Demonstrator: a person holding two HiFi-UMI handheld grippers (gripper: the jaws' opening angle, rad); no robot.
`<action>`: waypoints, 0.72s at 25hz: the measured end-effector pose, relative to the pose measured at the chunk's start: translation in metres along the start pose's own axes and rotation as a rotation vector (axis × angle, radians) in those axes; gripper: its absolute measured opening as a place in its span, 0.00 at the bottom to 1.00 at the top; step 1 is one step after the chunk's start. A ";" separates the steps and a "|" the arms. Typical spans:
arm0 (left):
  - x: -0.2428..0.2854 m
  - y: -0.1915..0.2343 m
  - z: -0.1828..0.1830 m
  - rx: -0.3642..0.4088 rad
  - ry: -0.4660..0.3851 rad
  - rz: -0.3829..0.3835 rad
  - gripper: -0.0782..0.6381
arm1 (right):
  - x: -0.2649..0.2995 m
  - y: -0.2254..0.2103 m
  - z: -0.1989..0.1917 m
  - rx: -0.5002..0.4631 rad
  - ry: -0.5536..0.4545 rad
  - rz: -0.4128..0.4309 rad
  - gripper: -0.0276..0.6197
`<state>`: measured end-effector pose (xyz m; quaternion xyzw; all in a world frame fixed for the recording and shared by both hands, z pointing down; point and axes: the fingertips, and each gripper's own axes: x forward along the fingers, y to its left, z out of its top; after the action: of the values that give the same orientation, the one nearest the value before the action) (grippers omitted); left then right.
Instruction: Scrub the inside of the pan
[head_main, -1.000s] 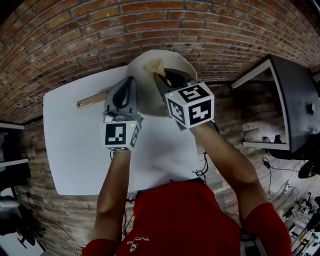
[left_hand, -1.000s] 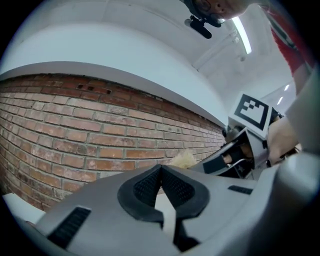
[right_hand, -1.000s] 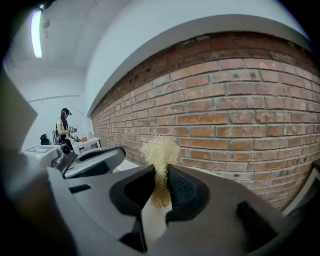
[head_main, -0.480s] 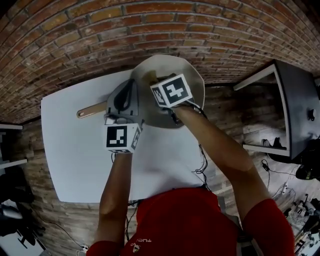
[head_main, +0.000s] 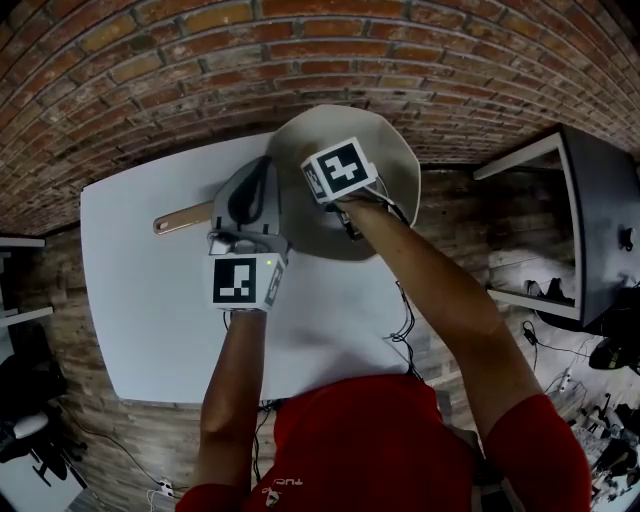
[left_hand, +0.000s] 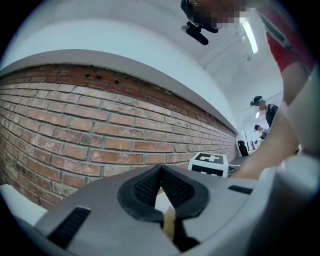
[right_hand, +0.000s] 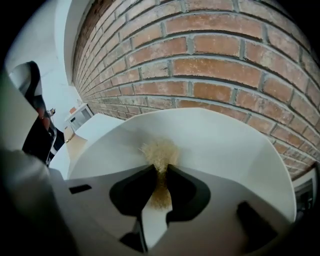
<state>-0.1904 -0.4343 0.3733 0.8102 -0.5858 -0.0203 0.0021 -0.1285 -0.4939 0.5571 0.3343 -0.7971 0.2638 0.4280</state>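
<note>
A cream pan (head_main: 385, 205) with a wooden handle (head_main: 183, 217) rests on the white table (head_main: 140, 300), close to the brick wall. My left gripper (head_main: 257, 175) is shut on the handle where it meets the pan; a sliver of wood (left_hand: 169, 223) shows between its pads (left_hand: 176, 190). My right gripper (head_main: 335, 165) reaches into the pan from above, its marker cube hiding the jaws in the head view. In the right gripper view it (right_hand: 161, 181) is shut on a tan fibrous scrubber (right_hand: 160, 152), whose bristles press on the pan's inner surface (right_hand: 225, 145).
The brick wall (head_main: 300, 60) runs just behind the pan. A dark desk (head_main: 590, 200) stands to the right of the table, across a gap of wood floor. Cables (head_main: 405, 335) hang at the table's near right corner.
My right gripper has moved from the pan's near right rim up and left into the pan, its cube turning. The left gripper keeps its hold on the handle.
</note>
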 end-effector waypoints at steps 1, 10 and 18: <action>0.000 0.000 0.000 -0.001 0.000 0.000 0.13 | 0.000 -0.007 -0.003 0.010 0.009 -0.015 0.16; 0.003 -0.008 -0.002 -0.003 0.002 -0.019 0.13 | -0.019 -0.053 -0.024 0.101 0.044 -0.113 0.16; -0.002 -0.007 0.001 0.005 -0.007 -0.024 0.13 | -0.033 -0.020 -0.023 0.092 0.020 -0.030 0.16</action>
<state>-0.1850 -0.4299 0.3720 0.8170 -0.5762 -0.0218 -0.0022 -0.0879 -0.4805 0.5434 0.3629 -0.7748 0.2972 0.4237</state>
